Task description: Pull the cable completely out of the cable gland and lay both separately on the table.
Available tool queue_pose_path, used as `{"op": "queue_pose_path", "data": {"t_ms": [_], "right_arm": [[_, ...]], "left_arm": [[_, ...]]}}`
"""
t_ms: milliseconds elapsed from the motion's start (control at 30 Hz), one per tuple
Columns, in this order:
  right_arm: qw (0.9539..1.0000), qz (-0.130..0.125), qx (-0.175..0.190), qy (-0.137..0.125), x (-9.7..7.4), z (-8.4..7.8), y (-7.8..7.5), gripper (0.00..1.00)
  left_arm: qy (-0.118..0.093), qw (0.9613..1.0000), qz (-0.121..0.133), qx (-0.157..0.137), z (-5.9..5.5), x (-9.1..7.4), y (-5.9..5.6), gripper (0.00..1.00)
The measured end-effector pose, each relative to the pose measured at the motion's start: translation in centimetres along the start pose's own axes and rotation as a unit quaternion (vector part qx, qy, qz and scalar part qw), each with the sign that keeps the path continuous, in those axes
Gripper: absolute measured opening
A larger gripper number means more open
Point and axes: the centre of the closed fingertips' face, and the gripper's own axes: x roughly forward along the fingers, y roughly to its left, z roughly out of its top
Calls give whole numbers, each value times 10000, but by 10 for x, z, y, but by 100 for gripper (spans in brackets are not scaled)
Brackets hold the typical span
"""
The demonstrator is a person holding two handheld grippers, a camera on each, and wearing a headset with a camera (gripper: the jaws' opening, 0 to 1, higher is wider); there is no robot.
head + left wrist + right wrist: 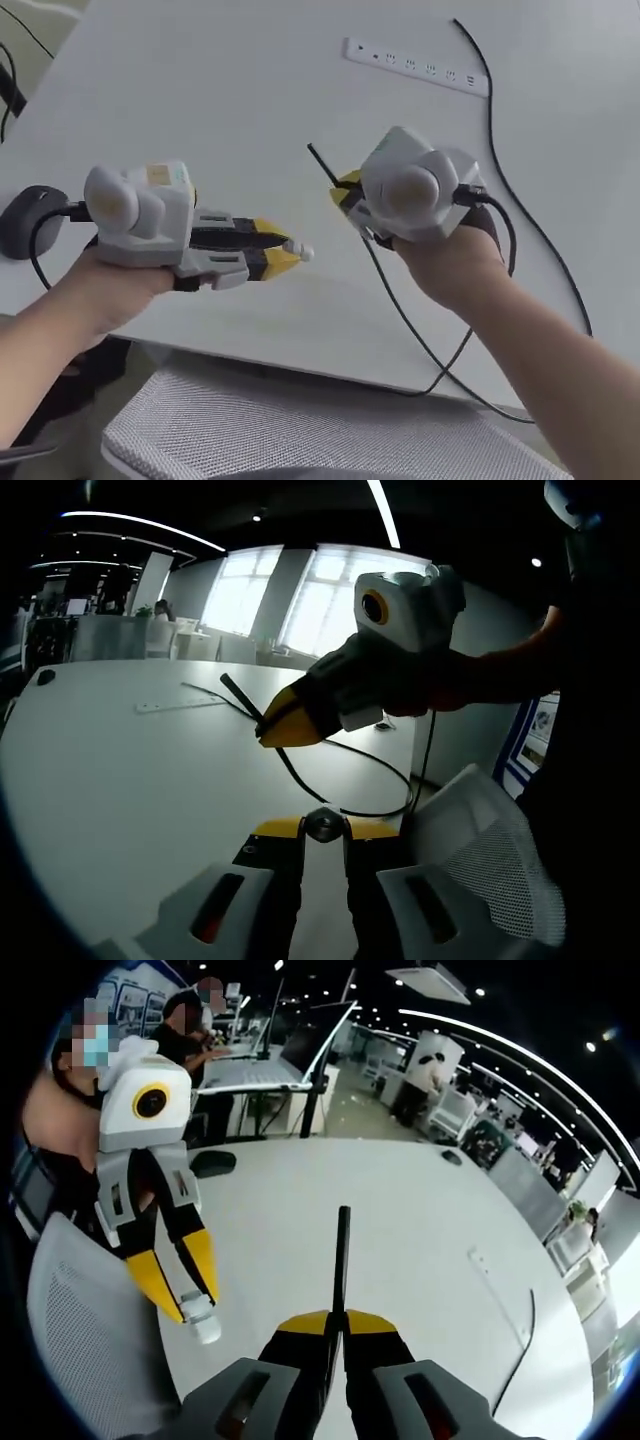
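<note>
Cable gland (301,253), small and white, is sitting pinched at the very tips of the left tongs (288,252), and I am holding it up off the white worktop (200,90). The right tongs (343,190) are clamping together on the black cable (322,166). Its short free end is sticking straight out ahead of their tips, while the rest is trailing back beneath them and down over the near worktop edge. Cable and gland are hanging apart, with open air between the two sets of tips. The left tongs are pointing toward the right tongs. In the right gripper view I am seeing the cable (341,1260) rising from between the closed tips, with the left tongs (195,1308) and gland (204,1325) off to their left. In the left gripper view the gland (323,825) is showing between the tips, and the right tongs (268,732) are gripping the cable (235,692) ahead. Beyond the right tongs a power strip (415,67) and a second black lead (490,110) are lying on the worktop. Behind the left tongs a dark mouse (25,220) is resting.
</note>
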Motion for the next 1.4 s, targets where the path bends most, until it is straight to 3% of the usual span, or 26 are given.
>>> {"op": "queue_pose_path", "data": {"t_ms": [400, 733, 1000, 1067, 1167, 1233, 1400], "right_arm": [[9996, 134, -249, 22, 43, 25, -1, 0], [9986, 314, -424, -38, 69, 52, 8, 0], [9946, 725, -744, -27, 100, 71, 26, 0], [9923, 876, -879, -4, 110, 72, 35, 0], [9897, 1020, -994, 127, 128, 65, 43, 0], [9895, 1110, -911, 146, 135, 68, 51, 0], [9798, 1531, -1248, 311, 150, 57, 79, 0]], "left_arm": [[-64, 9997, 132, -185, -22, -8, 15, 15], [-156, 9992, 258, -258, -40, -16, 26, 15], [-182, 9983, 437, -330, -55, -22, 37, 15], [-173, 9979, 525, -344, -61, -23, 42, 15], [-360, 9955, 630, -607, -66, -25, 49, 15], [-324, 9952, 722, -573, -70, -25, 53, 15], [-186, 9945, 804, -639, -86, -24, 57, 15]]}}
